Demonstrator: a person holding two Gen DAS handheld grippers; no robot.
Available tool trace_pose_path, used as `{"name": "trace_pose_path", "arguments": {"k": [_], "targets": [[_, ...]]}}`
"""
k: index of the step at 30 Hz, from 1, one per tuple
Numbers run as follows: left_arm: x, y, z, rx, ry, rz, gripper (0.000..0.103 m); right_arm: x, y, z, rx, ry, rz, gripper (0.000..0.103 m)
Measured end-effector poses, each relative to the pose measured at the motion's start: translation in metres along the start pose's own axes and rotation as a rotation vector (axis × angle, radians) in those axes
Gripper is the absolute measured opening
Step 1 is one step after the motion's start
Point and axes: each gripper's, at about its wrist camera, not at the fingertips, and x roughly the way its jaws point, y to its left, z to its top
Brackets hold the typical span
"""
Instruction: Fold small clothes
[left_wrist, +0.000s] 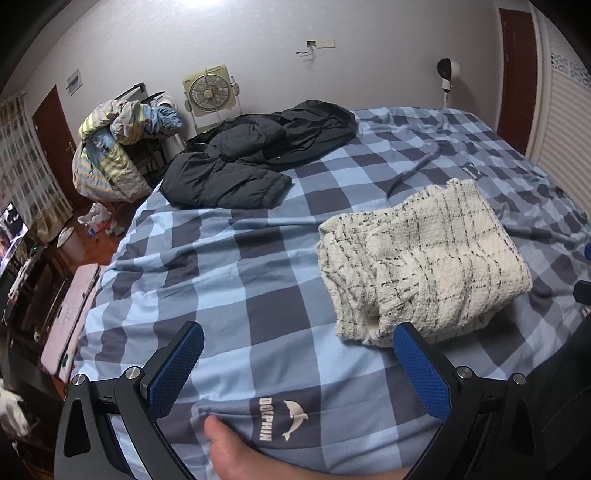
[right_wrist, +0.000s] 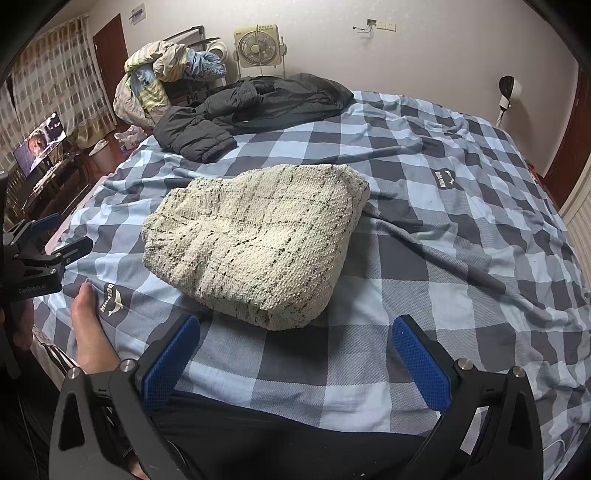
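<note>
A cream knit garment with thin black check lines (left_wrist: 424, 266) lies folded into a thick bundle on the blue checked bedspread (left_wrist: 229, 266). It also shows in the right wrist view (right_wrist: 255, 240). My left gripper (left_wrist: 297, 338) is open and empty, low over the bedspread, with the bundle just beyond its right finger. My right gripper (right_wrist: 295, 330) is open and empty, just short of the bundle's near edge. The left gripper also shows at the left edge of the right wrist view (right_wrist: 55, 236).
A black padded jacket (left_wrist: 255, 155) lies at the bed's far side. A bare foot (right_wrist: 86, 332) rests on the near left of the bed. A pile of laundry (left_wrist: 114, 147), a box fan (left_wrist: 207, 90) and a lit screen (right_wrist: 40, 144) stand beyond the bed's left edge.
</note>
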Motion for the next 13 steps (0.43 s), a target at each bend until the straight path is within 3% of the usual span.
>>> {"name": "trace_pose_path", "arguments": {"k": [10,13], "targets": [[-0.0004,0.0037,-0.0002,-0.005,-0.008,-0.013,0.103,0.0002,0.0006,-0.002,-0.002,0.002,0.001,0.102],[-0.0074,0.005,0.0012,-0.009,-0.055,-0.004,0.103,0.0004,-0.0004,-0.0007,-0.002,0.002,0.002,0.102]]}}
